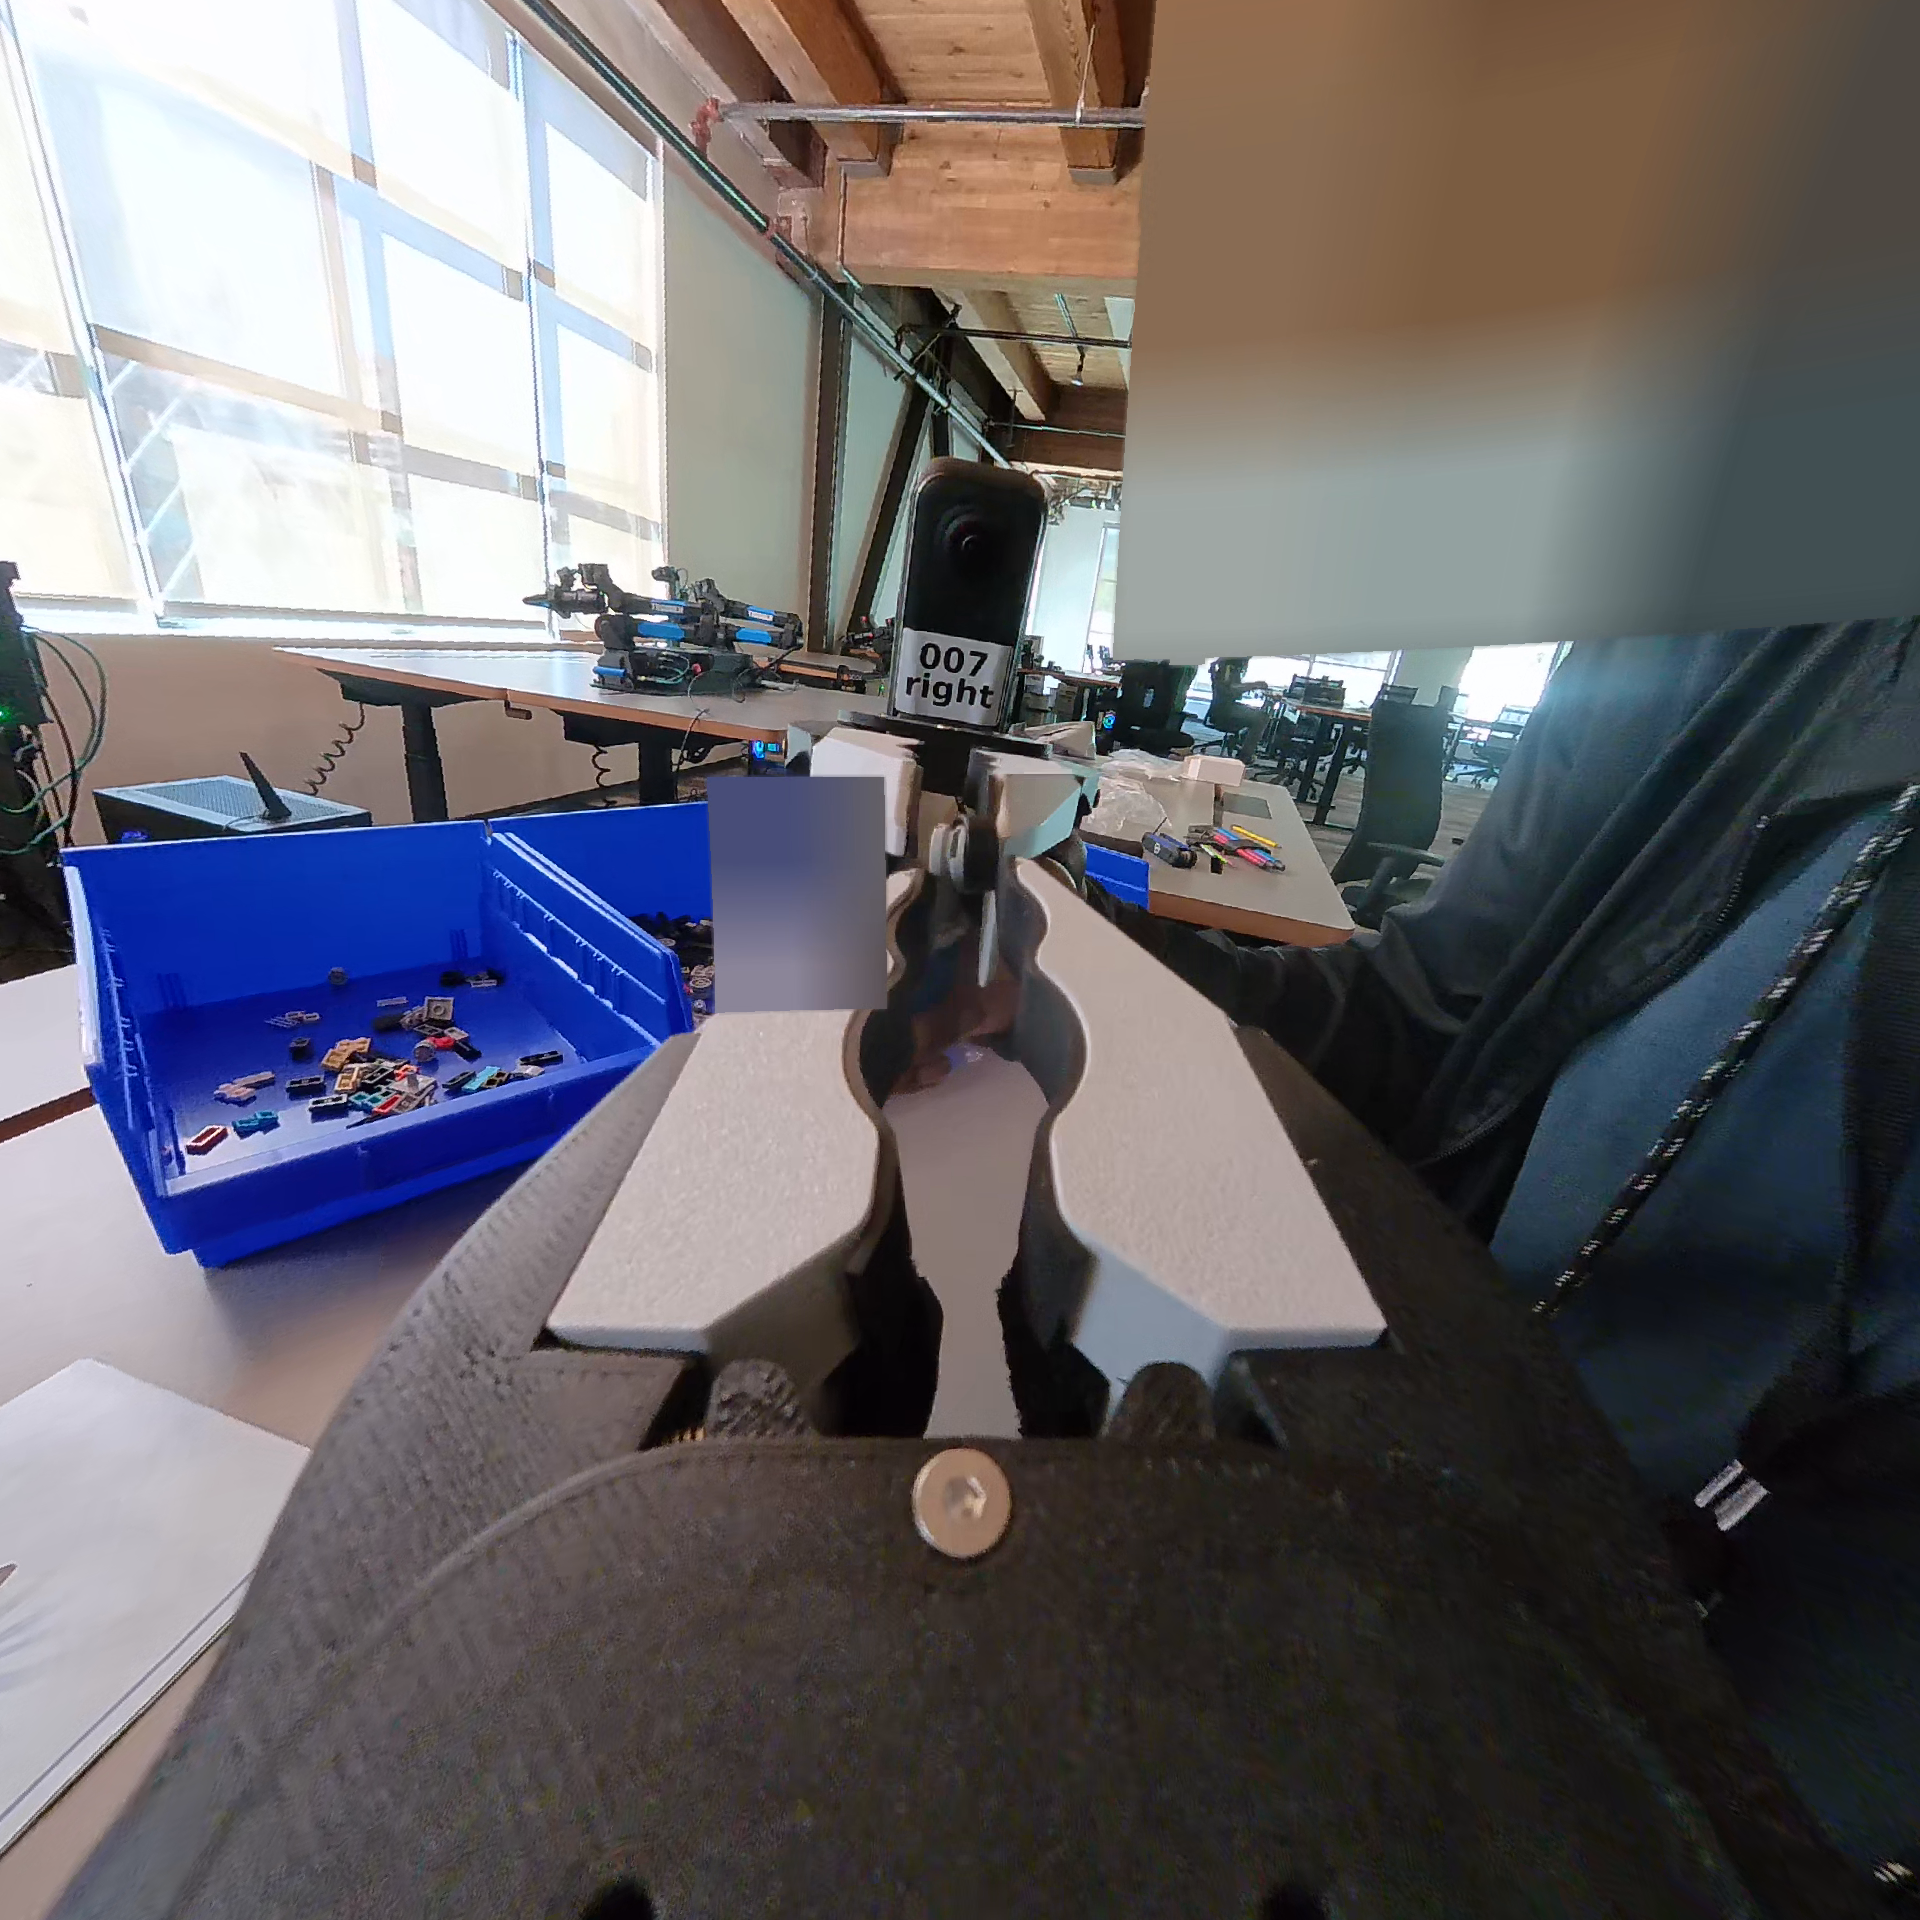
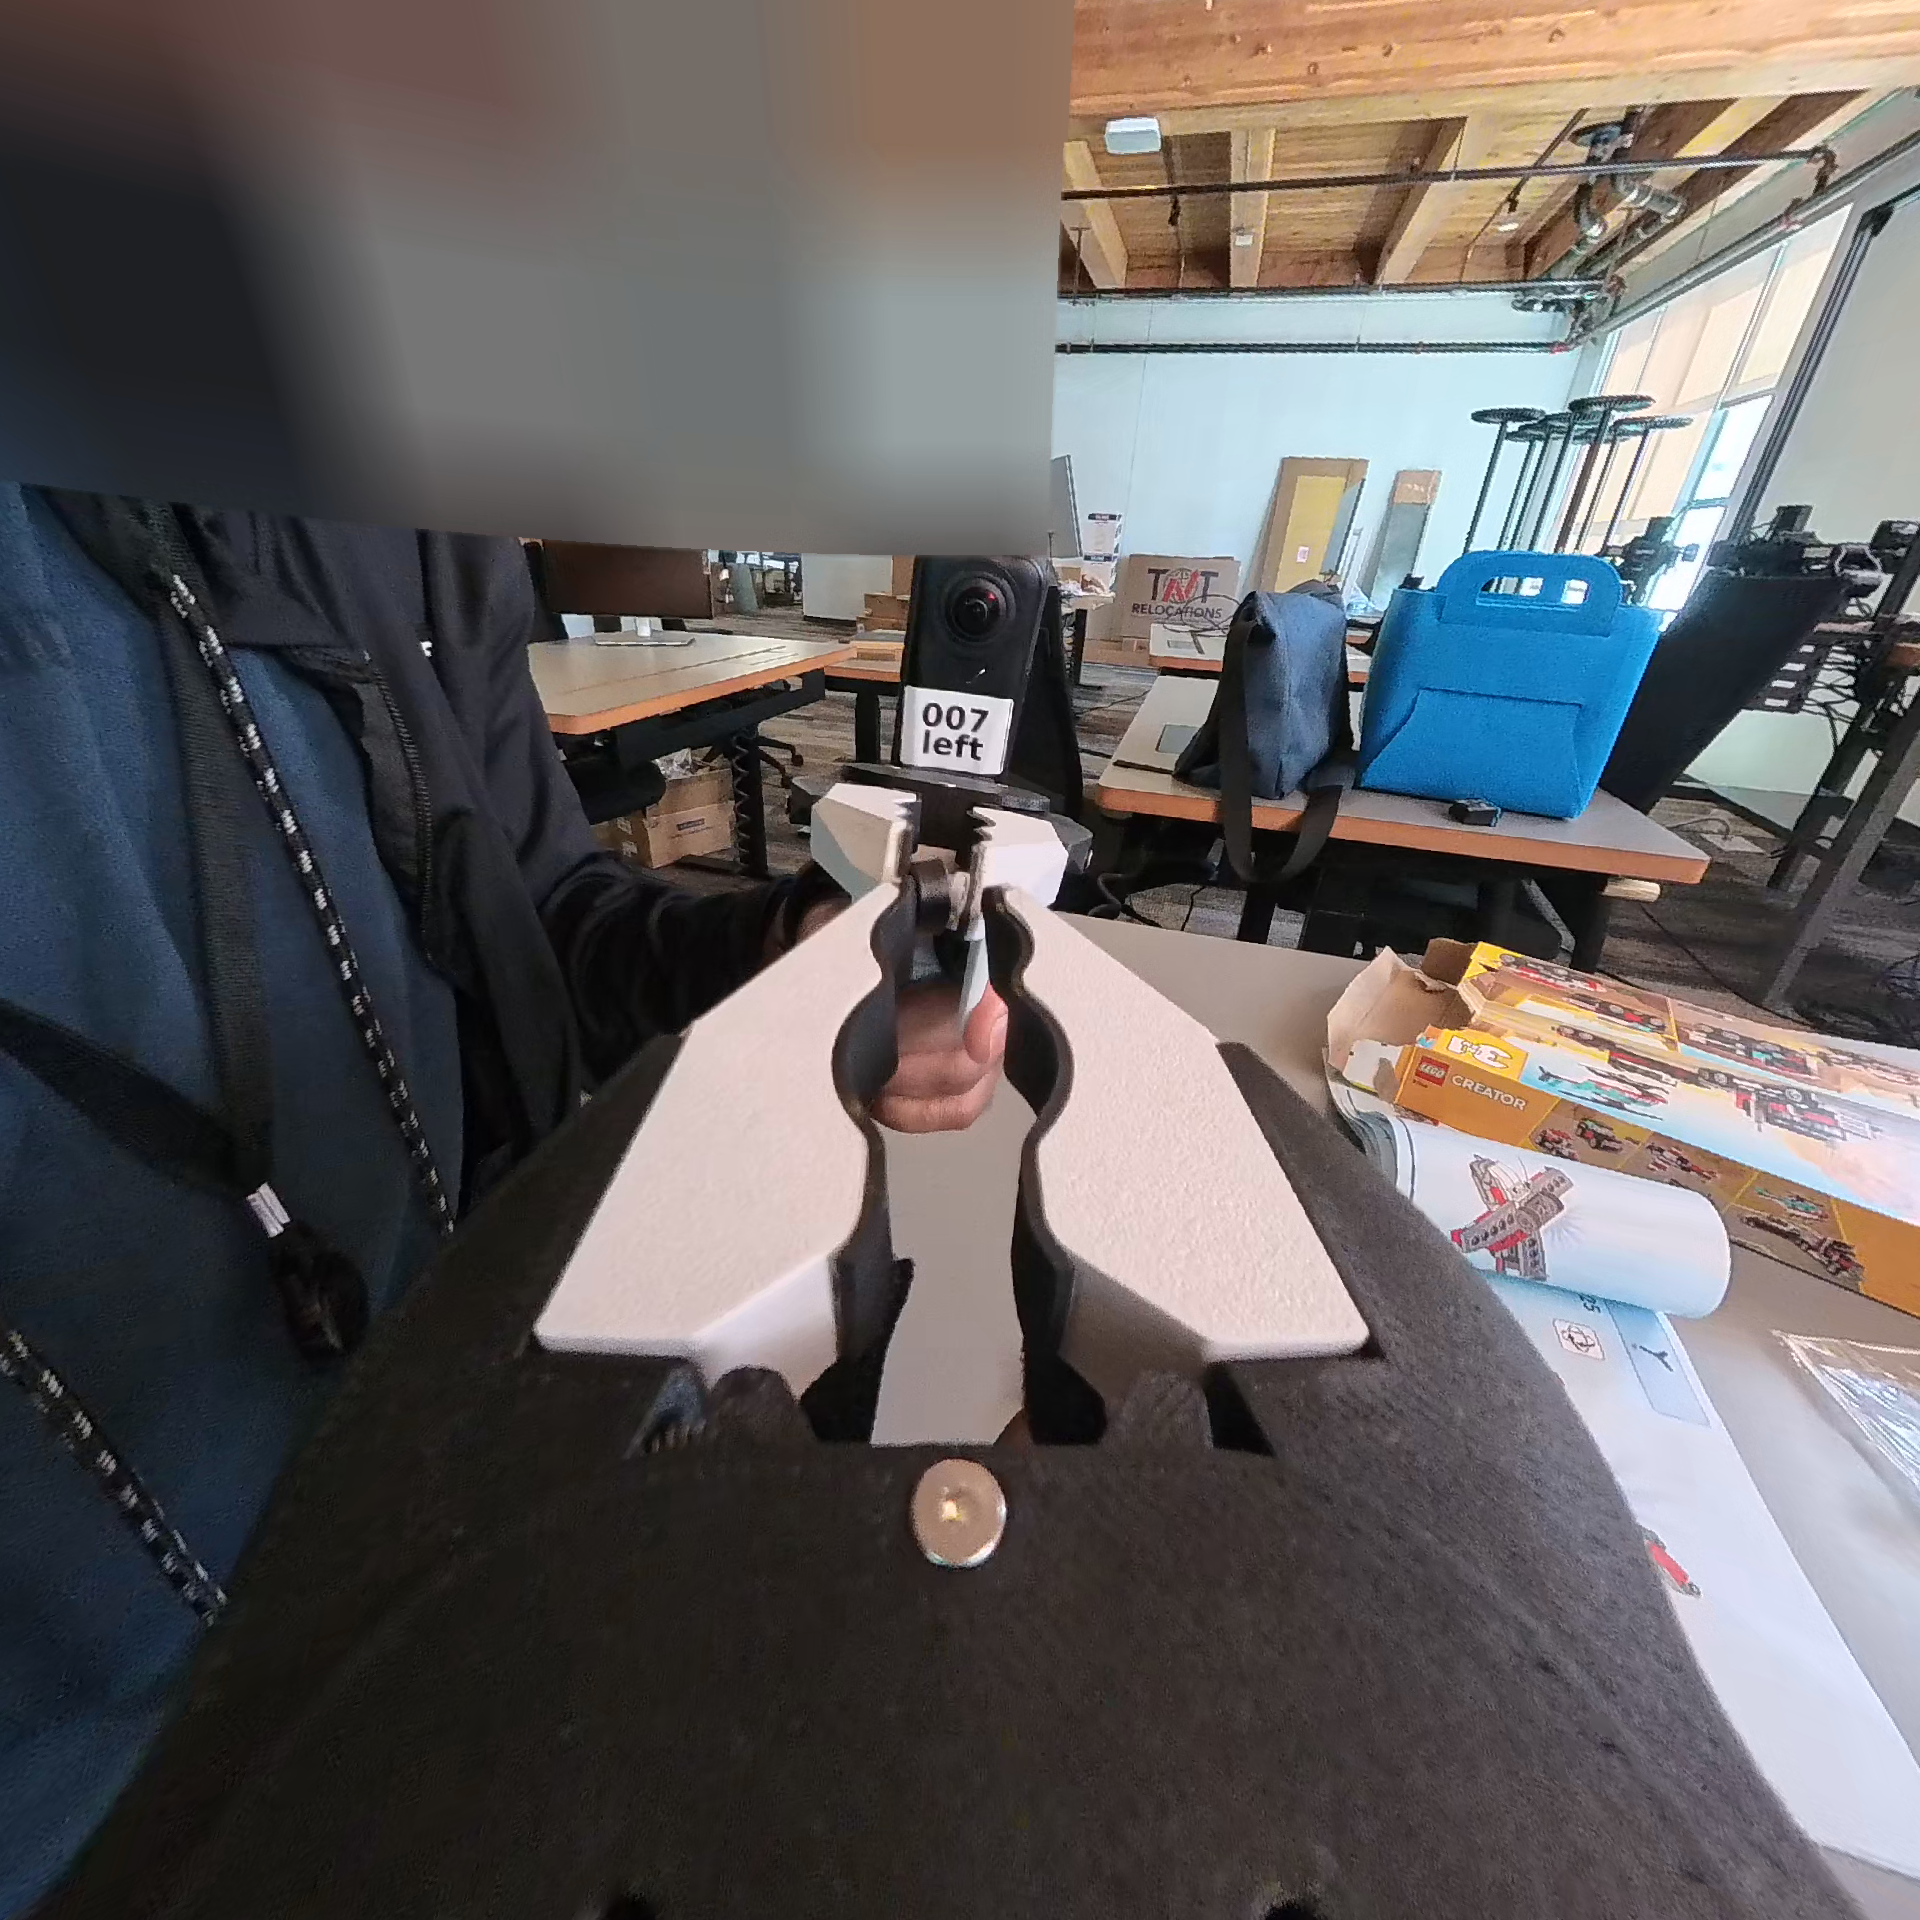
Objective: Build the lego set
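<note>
Both my grippers face each other tip to tip above the grey table point(image 2: 1195, 945); left gripper point(image 1: 961, 914) and right gripper point(image 2: 951, 914) look nearly closed, but I cannot tell if they pinch something. Only the left view shows the blue bin point(image 1: 312, 1174) with loose lego pieces point(image 1: 384, 1060); only the right view shows the lego box point(image 2: 1662, 1101), long side along the far edge, and the curled instruction booklet point(image 2: 1558, 1226).

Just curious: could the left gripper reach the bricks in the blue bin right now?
Probably yes: the bricks lie in the open-topped blue bin, nothing blocking the left gripper, though it sits tip to tip with the right gripper.
</note>
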The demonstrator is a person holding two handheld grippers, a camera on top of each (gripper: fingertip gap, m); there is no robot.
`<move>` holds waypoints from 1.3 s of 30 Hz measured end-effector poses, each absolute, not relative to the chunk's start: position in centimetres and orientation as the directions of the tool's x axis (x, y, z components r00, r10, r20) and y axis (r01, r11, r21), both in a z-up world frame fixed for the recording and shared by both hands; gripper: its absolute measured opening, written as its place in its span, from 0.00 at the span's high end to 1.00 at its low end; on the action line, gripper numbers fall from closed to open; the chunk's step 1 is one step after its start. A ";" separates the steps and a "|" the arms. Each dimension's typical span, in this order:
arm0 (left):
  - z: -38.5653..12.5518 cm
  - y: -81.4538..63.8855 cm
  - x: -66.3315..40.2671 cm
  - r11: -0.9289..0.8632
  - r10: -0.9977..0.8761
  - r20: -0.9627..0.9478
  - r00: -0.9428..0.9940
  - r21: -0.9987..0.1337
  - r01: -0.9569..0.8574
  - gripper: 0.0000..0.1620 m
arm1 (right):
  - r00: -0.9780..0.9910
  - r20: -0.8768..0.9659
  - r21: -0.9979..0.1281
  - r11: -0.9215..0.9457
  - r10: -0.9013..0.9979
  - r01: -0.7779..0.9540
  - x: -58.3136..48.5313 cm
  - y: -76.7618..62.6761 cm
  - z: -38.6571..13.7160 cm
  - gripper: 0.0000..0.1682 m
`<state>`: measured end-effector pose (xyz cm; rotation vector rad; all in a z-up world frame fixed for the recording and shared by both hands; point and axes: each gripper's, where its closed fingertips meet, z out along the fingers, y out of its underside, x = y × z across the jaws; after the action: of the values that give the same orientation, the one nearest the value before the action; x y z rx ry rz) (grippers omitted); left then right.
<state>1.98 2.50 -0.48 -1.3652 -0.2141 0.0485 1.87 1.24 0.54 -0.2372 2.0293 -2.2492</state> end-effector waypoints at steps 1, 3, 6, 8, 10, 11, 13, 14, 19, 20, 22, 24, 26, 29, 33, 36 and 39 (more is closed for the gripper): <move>-0.5 2.5 2.0 0.202 0.160 0.124 0.979 -0.975 0.090 0.93 | -0.982 0.045 -0.994 -0.101 -0.181 -0.027 1.8 1.2 0.5 0.93; -0.6 2.6 2.0 0.195 0.163 0.120 0.979 -0.977 0.087 0.93 | -0.982 0.044 -0.995 -0.095 -0.184 -0.027 1.9 1.3 0.4 0.93; -1.1 2.7 1.6 0.169 0.189 0.113 0.975 -0.982 0.081 0.93 | -0.975 0.030 -0.994 -0.105 -0.218 -0.007 2.3 1.4 0.6 0.88; -1.1 2.7 1.7 0.165 0.188 0.114 0.976 -0.983 0.083 0.94 | -0.977 0.032 -0.995 -0.099 -0.213 -0.011 2.3 1.4 0.5 0.89; -1.2 2.7 1.8 0.158 0.186 0.106 0.977 -0.984 0.077 0.93 | -0.977 0.029 -0.995 -0.100 -0.212 -0.008 2.2 1.4 0.5 0.90; -1.2 2.8 1.8 0.158 0.185 0.105 0.977 -0.984 0.076 0.94 | -0.977 0.031 -0.995 -0.100 -0.211 -0.009 2.2 1.4 0.5 0.91; -1.2 2.8 1.8 0.158 0.184 0.107 0.977 -0.984 0.078 0.94 | -0.977 0.030 -0.995 -0.097 -0.210 -0.010 2.1 1.4 0.5 0.91; -1.2 2.8 1.8 0.157 0.184 0.107 0.977 -0.985 0.078 0.94 | -0.977 0.029 -0.995 -0.095 -0.211 -0.009 2.1 1.4 0.4 0.91; -1.5 2.9 1.9 0.132 0.188 0.089 0.978 -0.989 0.065 0.94 | -0.977 0.023 -0.998 -0.056 -0.212 -0.012 2.1 1.3 -0.2 0.91; -1.6 3.0 1.9 0.121 0.189 0.083 0.978 -0.991 0.060 0.94 | -0.977 0.028 -0.999 -0.042 -0.212 -0.019 2.2 1.2 -0.4 0.90; -1.9 3.3 2.1 0.102 0.188 0.071 0.980 -0.993 0.052 0.94 | -0.974 0.031 -0.999 -0.032 -0.223 -0.024 2.4 1.0 -0.5 0.92; -1.9 3.4 2.2 0.103 0.181 0.068 0.981 -0.993 0.050 0.96 | -0.974 0.038 -0.999 -0.028 -0.223 -0.033 2.5 1.1 -0.6 0.92; -2.0 3.4 2.2 0.099 0.181 0.070 0.981 -0.994 0.052 0.96 | -0.974 0.039 -0.999 -0.021 -0.224 -0.036 2.4 1.1 -0.7 0.92; -1.8 3.4 2.0 0.125 0.179 0.101 0.979 -0.989 0.079 0.96 | -0.976 0.029 -0.999 -0.038 -0.215 -0.021 2.2 1.1 -0.5 0.92; -2.1 3.3 1.4 0.135 0.193 0.142 0.971 -0.984 0.117 0.96 | -0.984 0.049 -0.999 -0.029 -0.172 -0.044 1.5 1.1 -0.8 0.92; -2.2 3.1 1.2 0.155 0.179 0.189 0.966 -0.975 0.162 0.96 | -0.987 0.092 -0.996 -0.019 -0.133 -0.090 1.2 1.0 -0.9 0.92; -2.2 3.0 1.0 0.194 0.151 0.244 0.958 -0.958 0.214 0.94 | -0.988 0.112 -0.994 -0.021 -0.109 -0.110 1.0 0.9 -0.8 0.92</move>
<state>0.96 3.04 -2.18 -1.3823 -0.3125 -0.0450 0.98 0.89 -0.84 -0.2460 2.1987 -2.2320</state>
